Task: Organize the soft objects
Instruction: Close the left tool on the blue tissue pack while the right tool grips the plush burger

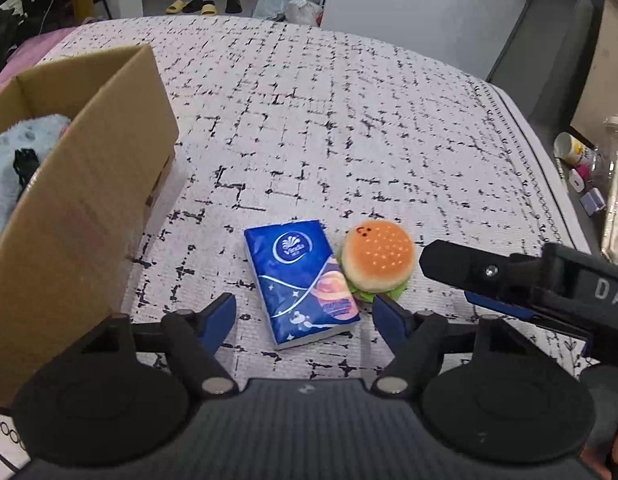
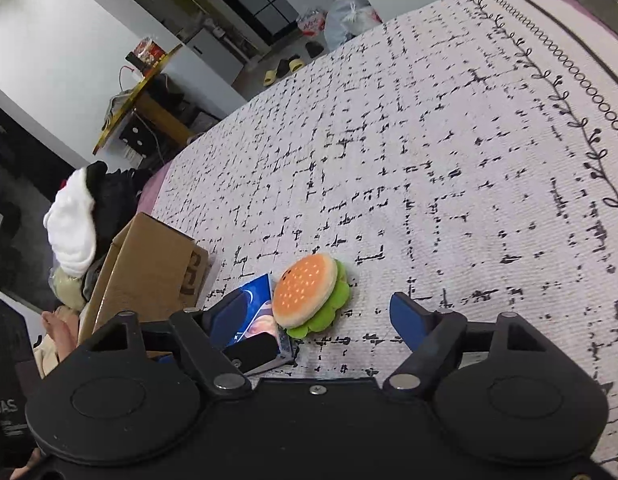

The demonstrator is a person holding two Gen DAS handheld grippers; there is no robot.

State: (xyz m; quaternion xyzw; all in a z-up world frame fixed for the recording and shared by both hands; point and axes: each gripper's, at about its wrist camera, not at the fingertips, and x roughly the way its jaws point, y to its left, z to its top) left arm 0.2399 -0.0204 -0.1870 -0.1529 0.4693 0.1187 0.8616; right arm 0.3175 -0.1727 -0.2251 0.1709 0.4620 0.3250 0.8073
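Both tools, left [image 1: 303, 312] and right [image 2: 309, 320], are hovering spread apart over tissue pack [image 1: 303, 284] and burger plush [image 1: 376, 260], low centre, readying grabs for the box [image 1: 81, 184].

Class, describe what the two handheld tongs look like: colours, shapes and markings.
Both tongs are matte black. The left tongs and right tongs each have two round disc housings, silver pivot pins, angled link arms and blue fingertip pads. White lettering "DA" marks the right body in the left view.

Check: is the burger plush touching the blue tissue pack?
Touching. In the left wrist view the burger plush presses against the right edge of the tissue pack, with no bedspread visible between them; the right wrist view shows the same overlap.
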